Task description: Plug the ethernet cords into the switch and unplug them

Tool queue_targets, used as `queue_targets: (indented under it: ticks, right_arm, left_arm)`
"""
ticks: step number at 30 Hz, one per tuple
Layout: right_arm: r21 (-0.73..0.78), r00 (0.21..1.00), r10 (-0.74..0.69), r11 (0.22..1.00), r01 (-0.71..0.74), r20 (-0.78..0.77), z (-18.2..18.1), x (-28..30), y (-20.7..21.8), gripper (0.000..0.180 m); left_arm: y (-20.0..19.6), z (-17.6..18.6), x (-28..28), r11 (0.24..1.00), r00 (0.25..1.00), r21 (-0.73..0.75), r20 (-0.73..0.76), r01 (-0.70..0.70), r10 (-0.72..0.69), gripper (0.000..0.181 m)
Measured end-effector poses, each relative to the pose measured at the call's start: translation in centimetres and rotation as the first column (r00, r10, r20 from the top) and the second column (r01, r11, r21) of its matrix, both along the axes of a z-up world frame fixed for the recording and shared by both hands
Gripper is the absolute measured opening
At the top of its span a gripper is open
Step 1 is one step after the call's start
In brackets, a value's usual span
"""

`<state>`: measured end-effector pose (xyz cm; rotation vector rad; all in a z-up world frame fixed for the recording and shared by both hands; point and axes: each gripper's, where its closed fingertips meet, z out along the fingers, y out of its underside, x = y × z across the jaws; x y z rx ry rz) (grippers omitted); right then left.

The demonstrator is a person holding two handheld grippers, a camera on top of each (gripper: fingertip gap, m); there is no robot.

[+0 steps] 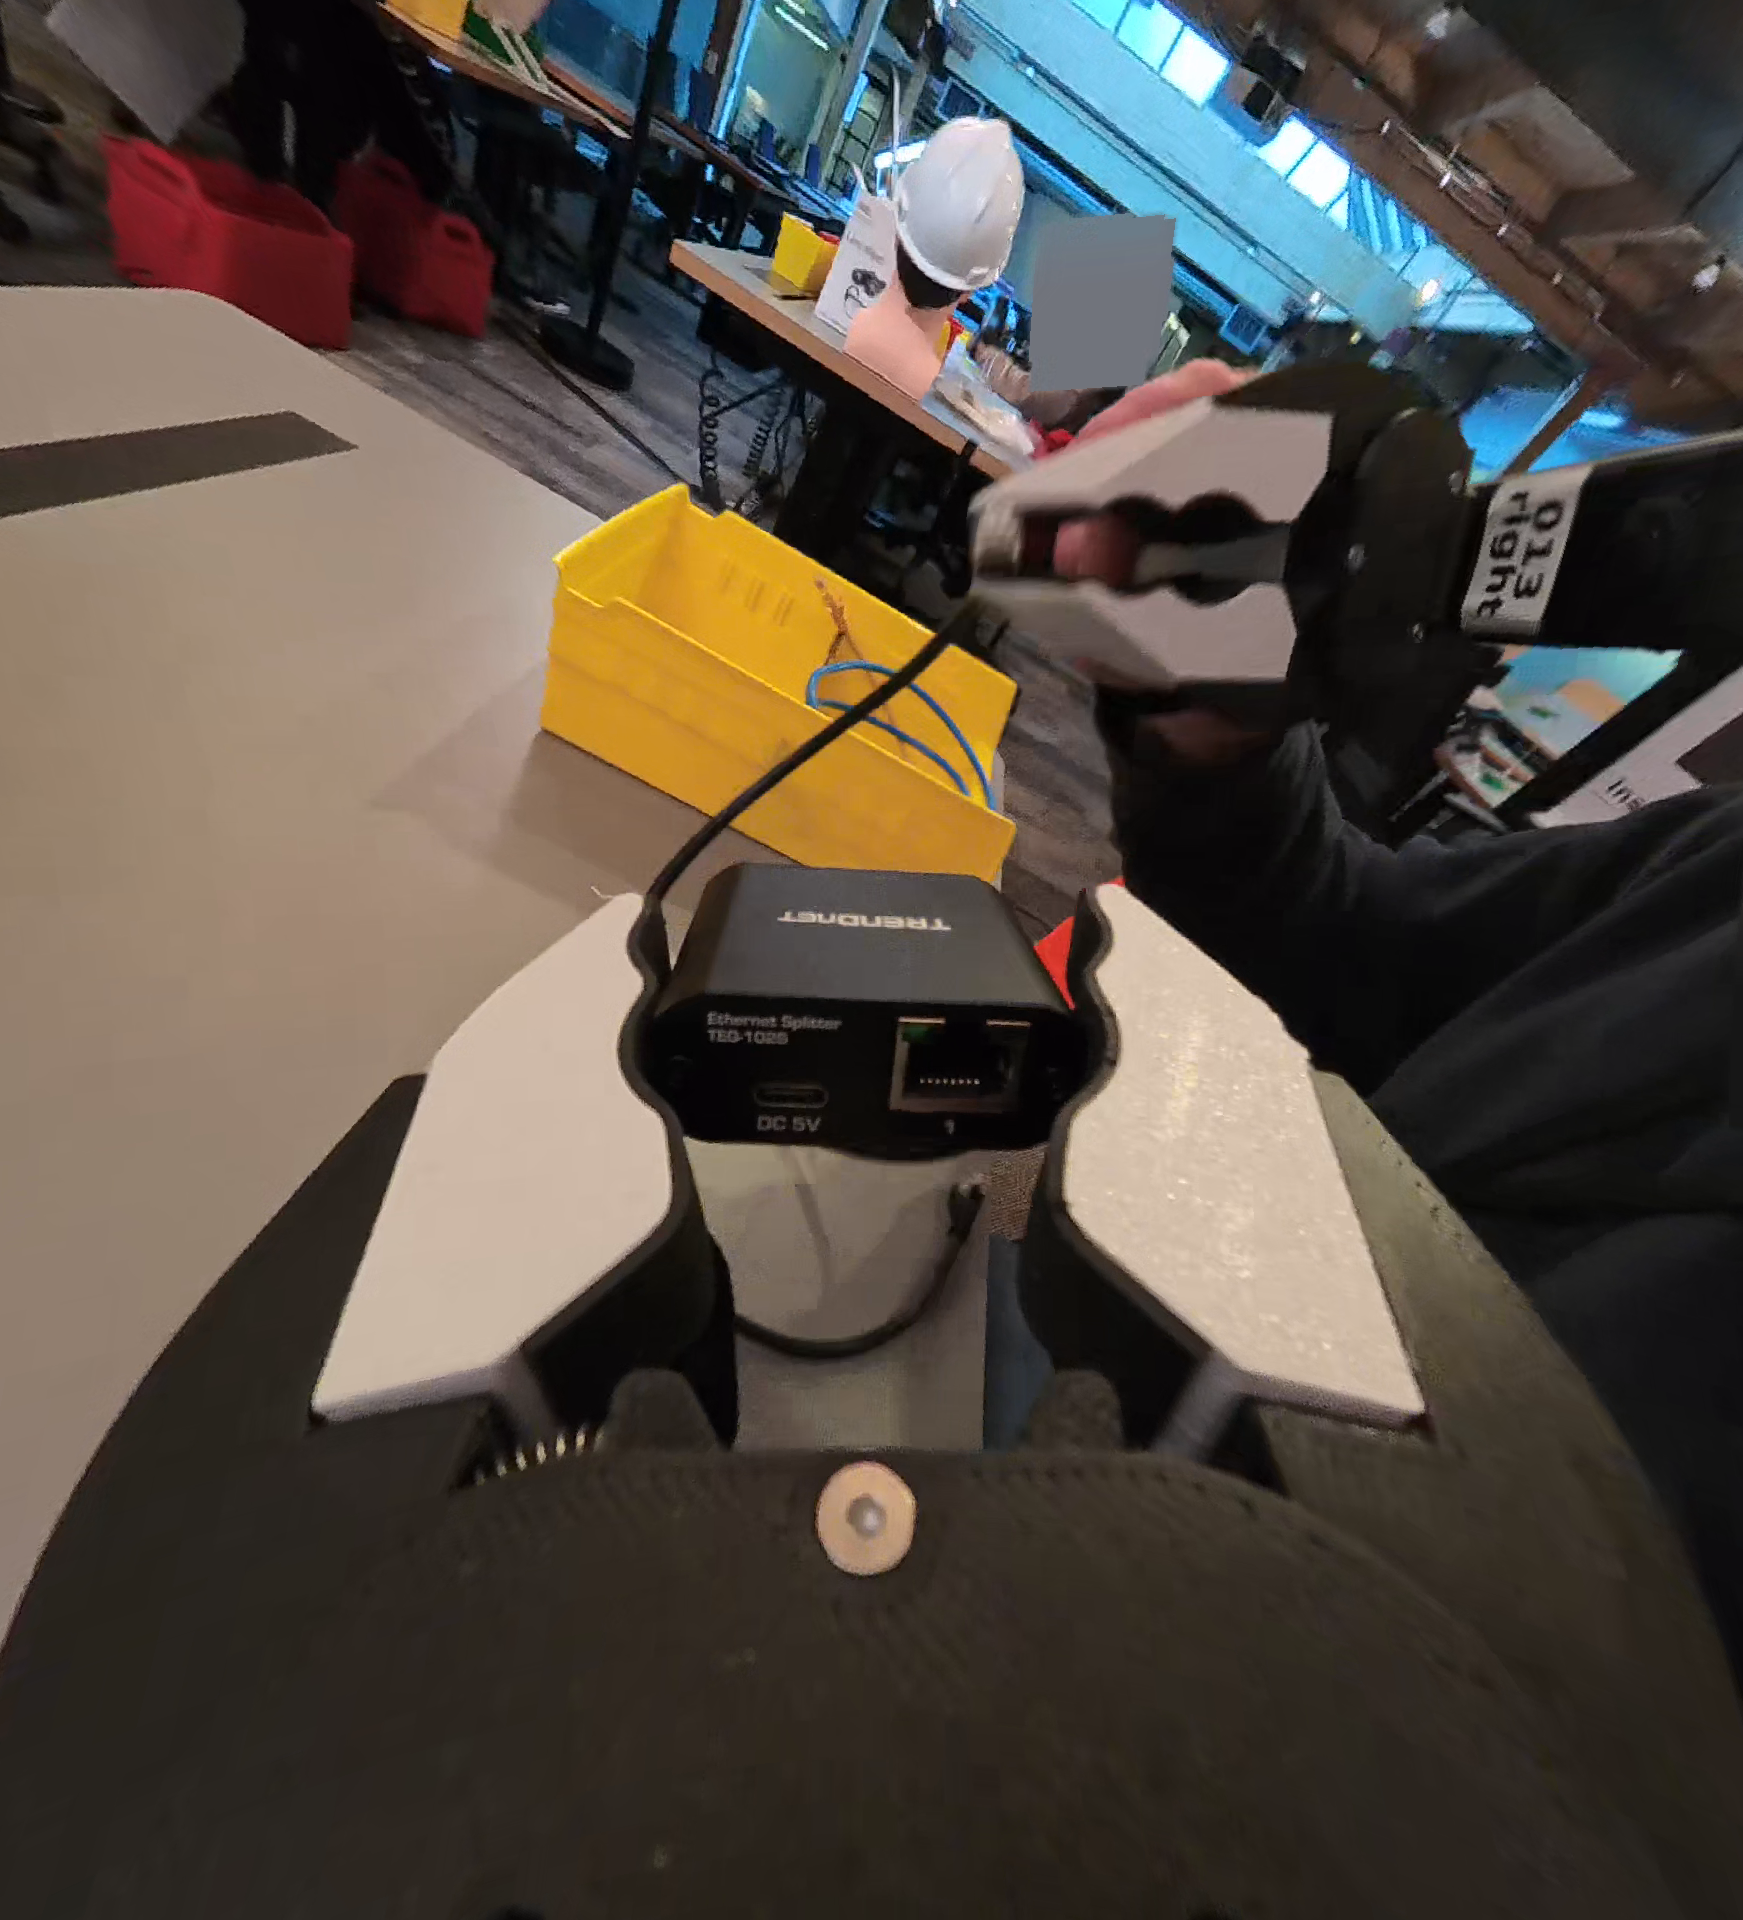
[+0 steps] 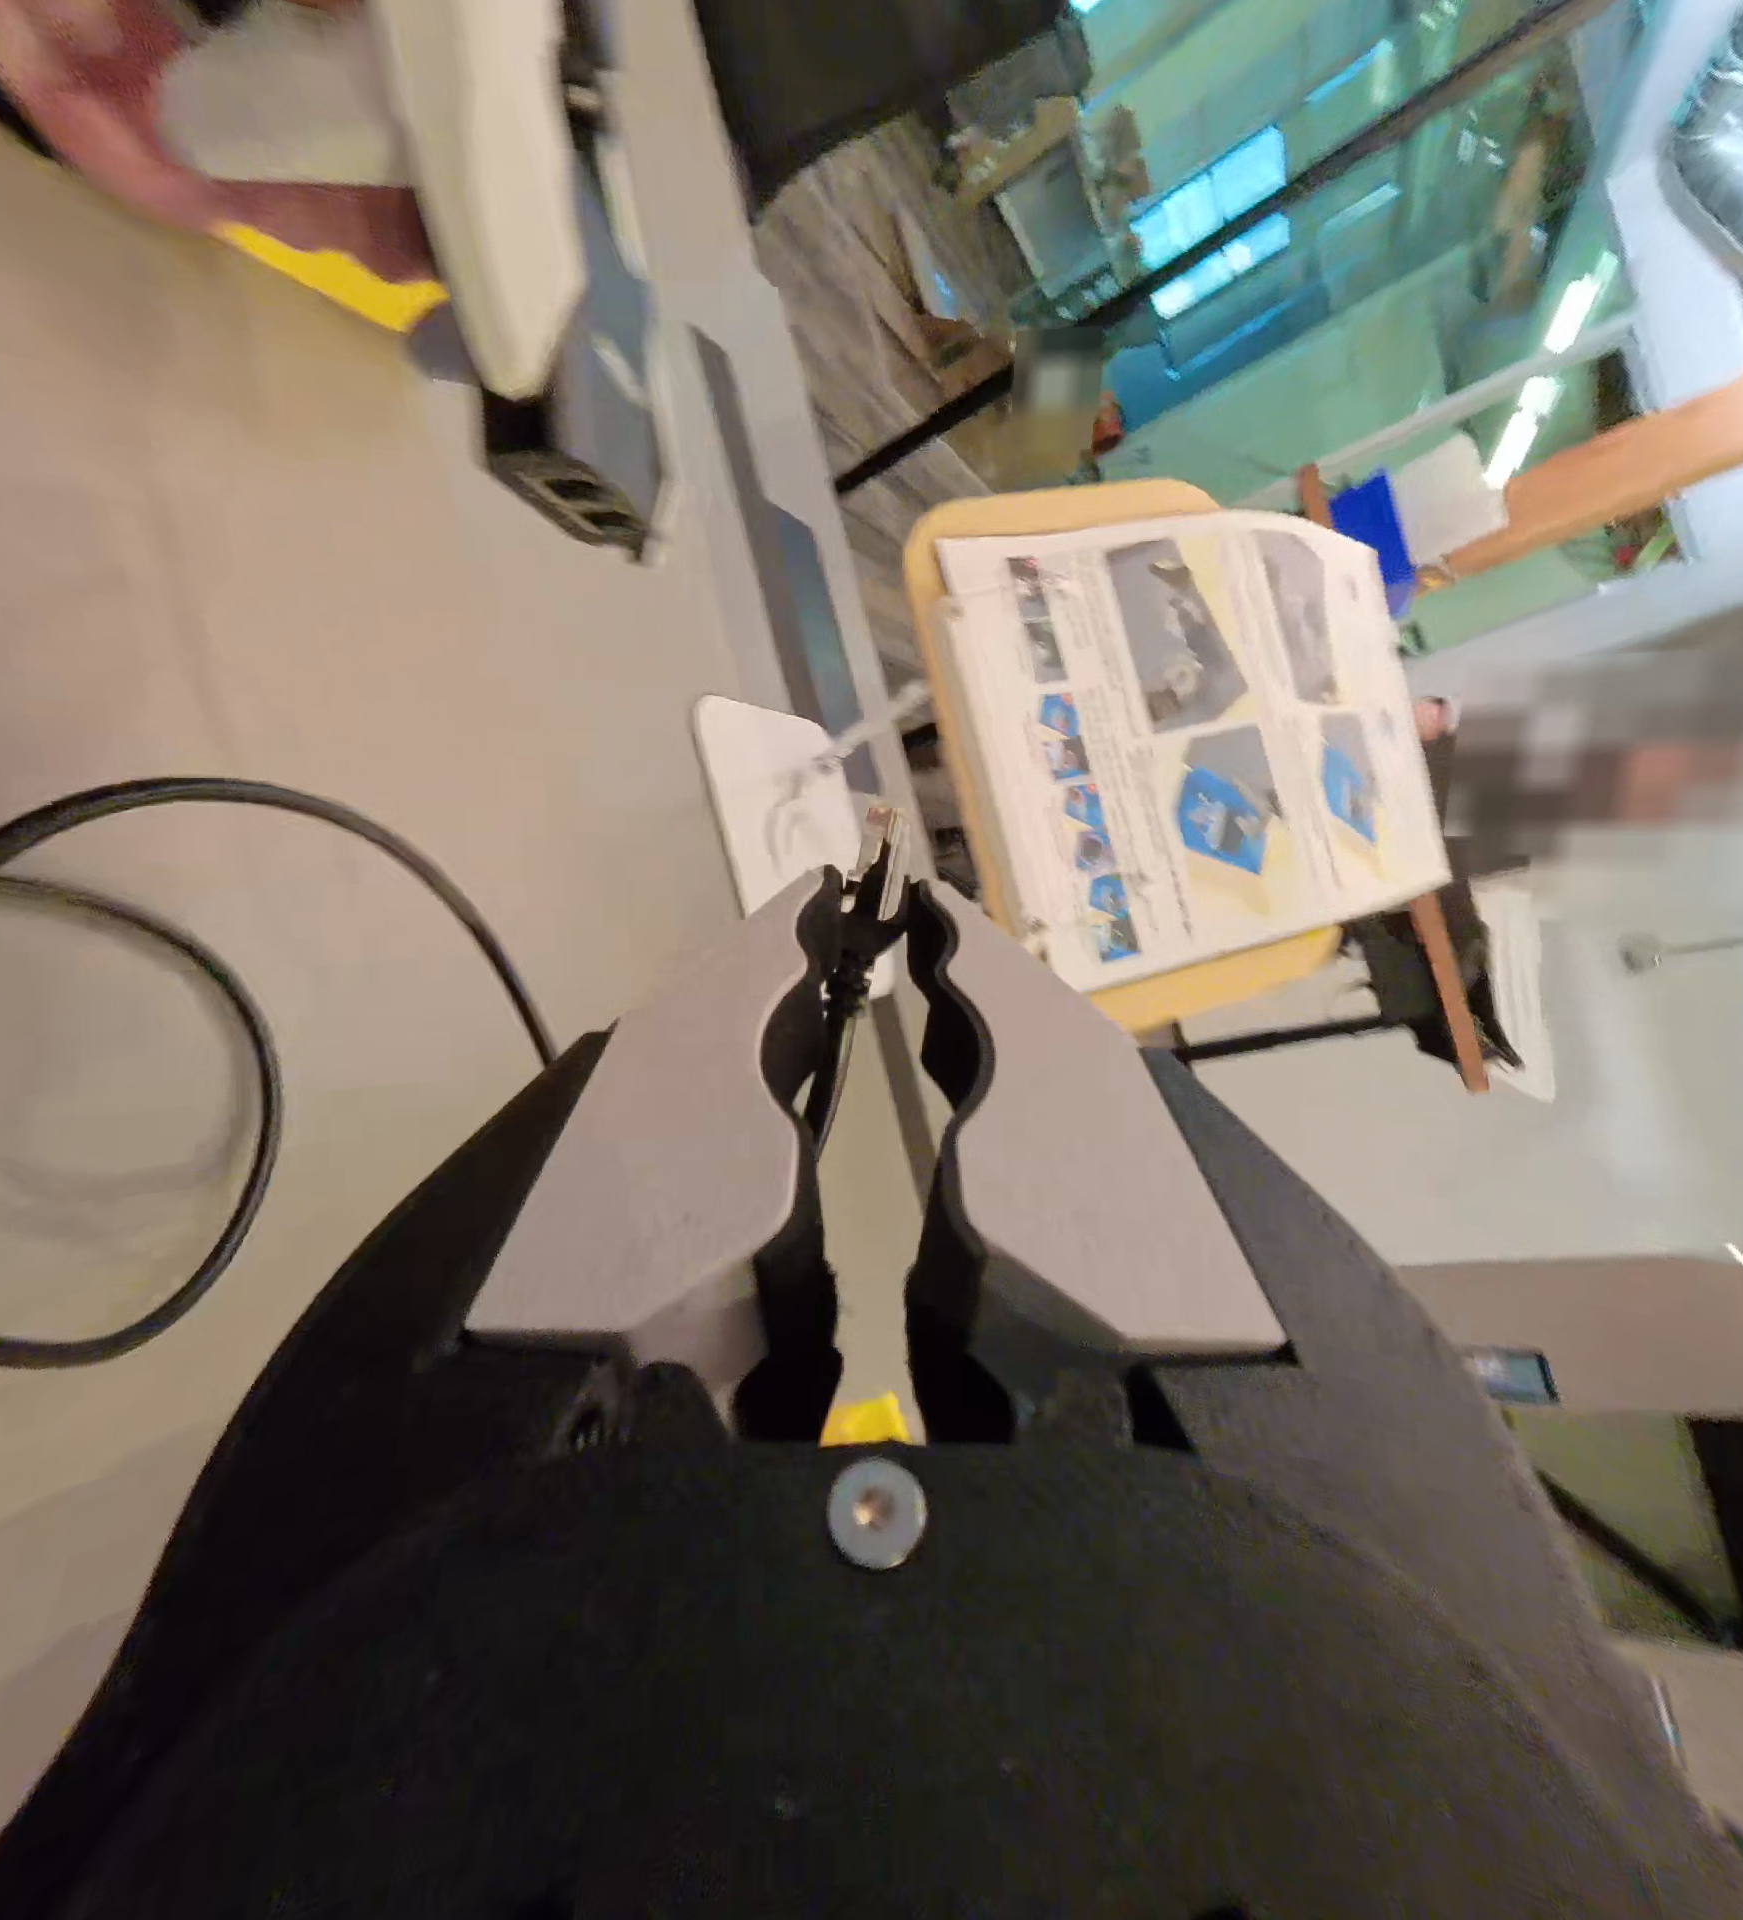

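My left gripper [image 1: 867, 935] is shut on a small black ethernet switch [image 1: 862, 1018], held above the grey table [image 1: 171, 831]. The face with one empty port [image 1: 960, 1075] points at the camera. My right gripper [image 2: 872, 896] is shut on a black ethernet cord just behind its clear plug [image 2: 882, 836], which sticks out past the fingertips. It also shows in the left wrist view [image 1: 992, 566], up and to the right of the switch. The cord [image 1: 805, 738] runs down from it behind the switch; its lower end is hidden. The switch [image 2: 560, 494] appears blurred in the right wrist view.
A yellow bin [image 1: 701, 623] with a blue cable [image 1: 898, 717] stands at the table edge beyond the switch. The black cord loops on the table [image 2: 254, 1039]. A short black cable [image 1: 846, 1335] lies under the switch. A poster board [image 2: 1179, 748] stands past the table edge. My hands' fingertips stand some 10 cm from each other.
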<state>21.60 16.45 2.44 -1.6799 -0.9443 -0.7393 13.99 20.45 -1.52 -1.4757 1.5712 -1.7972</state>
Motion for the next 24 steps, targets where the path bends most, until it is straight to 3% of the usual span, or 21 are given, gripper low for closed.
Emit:
queue_targets:
  ticks: [2,8,16,20,24]
  right_arm:
    - [0.048,0.997,-0.071,0.996,0.072,-0.009,2.5,2.6,-0.6,0.011]
    - [0.157,0.979,-0.200,0.967,0.202,-0.028,10.0,8.1,-2.9,0.011]
    - [0.318,0.906,-0.422,0.862,0.394,0.020,21.2,15.7,-8.8,0.011]
    - [0.320,0.857,-0.516,0.815,0.484,0.017,22.7,19.7,-12.1,0.011]
    - [0.306,0.829,-0.560,0.789,0.533,-0.001,21.6,21.6,-14.9,0.011]
  left_arm:
    - [0.2,0.5,-0.3,0.999,1.000,-0.048,0.020,0.021,-0.020,0.073]
    - [-0.6,0.5,-0.4,0.999,0.999,0.031,0.006,0.038,-0.039,0.073]
    - [-0.1,0.4,-0.5,0.999,1.000,0.020,0.002,0.029,-0.029,0.074]
    - [-0.3,-0.1,-0.5,0.999,0.999,0.032,-0.011,0.036,-0.036,0.074]
    - [-0.5,-0.5,-0.4,0.999,0.999,0.027,-0.022,0.043,-0.042,0.073]
